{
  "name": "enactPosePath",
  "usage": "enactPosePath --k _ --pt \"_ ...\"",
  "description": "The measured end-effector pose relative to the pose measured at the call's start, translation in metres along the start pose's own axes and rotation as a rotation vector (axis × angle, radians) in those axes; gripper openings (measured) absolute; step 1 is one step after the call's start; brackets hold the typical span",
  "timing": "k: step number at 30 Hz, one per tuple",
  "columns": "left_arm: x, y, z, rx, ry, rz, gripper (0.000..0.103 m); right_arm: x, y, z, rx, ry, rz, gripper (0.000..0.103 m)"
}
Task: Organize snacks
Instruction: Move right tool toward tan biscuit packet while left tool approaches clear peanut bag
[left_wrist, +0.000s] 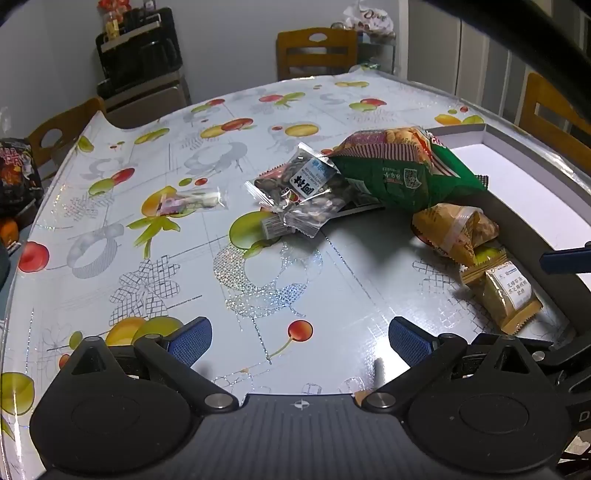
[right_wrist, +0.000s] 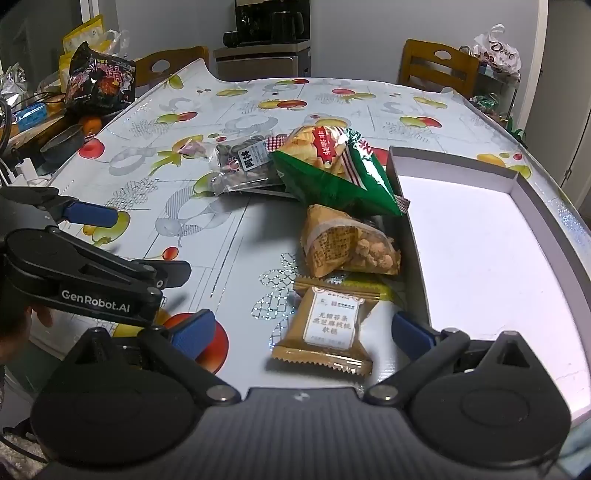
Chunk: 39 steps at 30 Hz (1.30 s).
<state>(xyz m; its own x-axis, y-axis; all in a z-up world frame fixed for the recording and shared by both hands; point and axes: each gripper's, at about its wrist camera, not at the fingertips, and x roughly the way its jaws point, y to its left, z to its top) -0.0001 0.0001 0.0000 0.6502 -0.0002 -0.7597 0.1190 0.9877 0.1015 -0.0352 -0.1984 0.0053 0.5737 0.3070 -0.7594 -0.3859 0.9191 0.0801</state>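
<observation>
Snacks lie on the fruit-print tablecloth beside a shallow white box (right_wrist: 480, 236) (left_wrist: 517, 177). A green chip bag (right_wrist: 340, 173) (left_wrist: 399, 170) leans on the box's near corner. Left of it lies a clear packet of dark seeds (right_wrist: 243, 166) (left_wrist: 306, 188), and further left a small clear candy packet (left_wrist: 192, 201) (right_wrist: 190, 147). An orange bag of puffed pieces (right_wrist: 347, 243) (left_wrist: 454, 229) and a tan wrapped cake (right_wrist: 328, 325) (left_wrist: 502, 291) lie along the box wall. My right gripper (right_wrist: 303, 332) is open, its fingers either side of the tan cake without touching. My left gripper (left_wrist: 299, 336) is open over bare cloth.
Wooden chairs (right_wrist: 439, 66) (left_wrist: 317, 51) stand around the table. A black noodle packet (right_wrist: 99, 81) (left_wrist: 14, 173), an orange and clutter sit on a side surface at the left. A cabinet with appliances (right_wrist: 266, 48) stands behind. The left gripper's body (right_wrist: 85, 273) is close at the right gripper's left.
</observation>
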Motion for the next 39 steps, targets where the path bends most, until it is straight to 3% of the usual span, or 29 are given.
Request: enactPosePath --k 39 --pt "0.0037 -0.0004 -0.0058 0.000 -0.003 -0.008 0.103 0.0087 0.0021 -0.0029 0.000 0.021 -0.009 0.103"
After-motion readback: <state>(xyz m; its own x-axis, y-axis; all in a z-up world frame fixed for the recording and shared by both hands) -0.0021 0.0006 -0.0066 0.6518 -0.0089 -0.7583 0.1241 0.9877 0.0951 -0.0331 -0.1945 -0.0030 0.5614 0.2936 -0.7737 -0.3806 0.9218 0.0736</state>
